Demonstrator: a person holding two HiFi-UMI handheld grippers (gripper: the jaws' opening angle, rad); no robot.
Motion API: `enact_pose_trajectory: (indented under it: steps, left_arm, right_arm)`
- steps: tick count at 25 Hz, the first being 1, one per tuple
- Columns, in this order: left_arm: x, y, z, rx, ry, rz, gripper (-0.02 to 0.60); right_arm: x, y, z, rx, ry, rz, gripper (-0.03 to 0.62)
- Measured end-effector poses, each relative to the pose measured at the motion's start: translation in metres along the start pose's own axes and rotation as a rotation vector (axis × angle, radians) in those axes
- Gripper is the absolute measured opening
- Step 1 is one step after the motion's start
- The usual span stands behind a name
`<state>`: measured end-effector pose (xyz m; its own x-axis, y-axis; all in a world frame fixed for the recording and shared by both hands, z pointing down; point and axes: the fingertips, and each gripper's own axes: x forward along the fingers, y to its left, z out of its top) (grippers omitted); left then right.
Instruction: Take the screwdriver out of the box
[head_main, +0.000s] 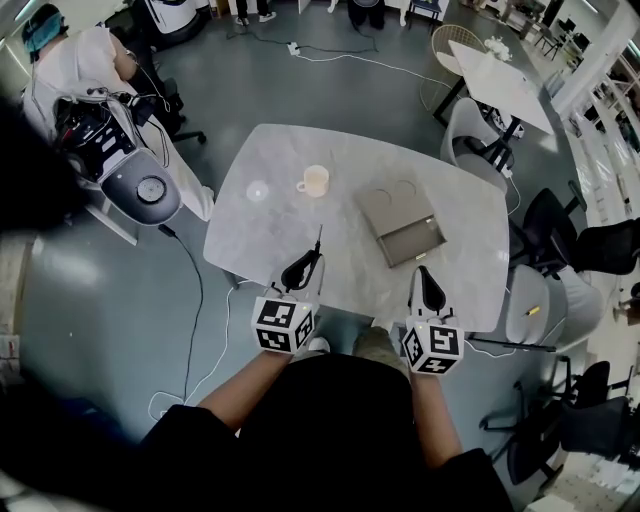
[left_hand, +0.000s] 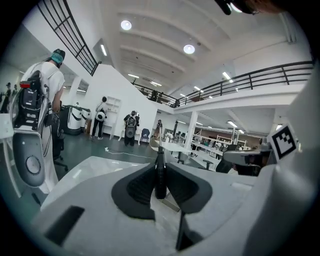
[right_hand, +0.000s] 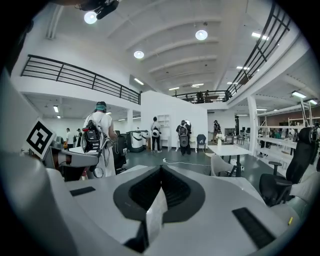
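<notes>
My left gripper is shut on the black screwdriver over the near edge of the pale marble table. In the left gripper view the dark handle stands clamped between the jaws of the left gripper, its thin shaft pointing away. The grey box lies open on the table to the right of the screwdriver and farther off. My right gripper hangs near the table's front right, just in front of the box. Its jaws meet with nothing between them in the right gripper view.
A cream cup and a small clear round thing sit at the table's middle left. White chairs stand at the right side. A person and a wheeled machine are at the far left, with cables across the floor.
</notes>
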<state>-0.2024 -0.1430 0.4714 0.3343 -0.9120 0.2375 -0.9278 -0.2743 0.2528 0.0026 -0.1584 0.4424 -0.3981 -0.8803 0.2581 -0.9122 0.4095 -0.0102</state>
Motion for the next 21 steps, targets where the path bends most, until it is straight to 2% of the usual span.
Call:
enact_pose_trajectory:
  steps: [10,21]
  left_arm:
    - [-0.002,0.006,-0.002,-0.013,-0.014,0.028,0.074]
    - [-0.017,0.014,-0.012,-0.034,-0.011,0.065,0.074]
  right_arm:
    - [0.003,0.004,0.002,-0.015,-0.011,0.001,0.011]
    - [0.0,0.016,-0.005,-0.016,-0.001,0.042,0.011]
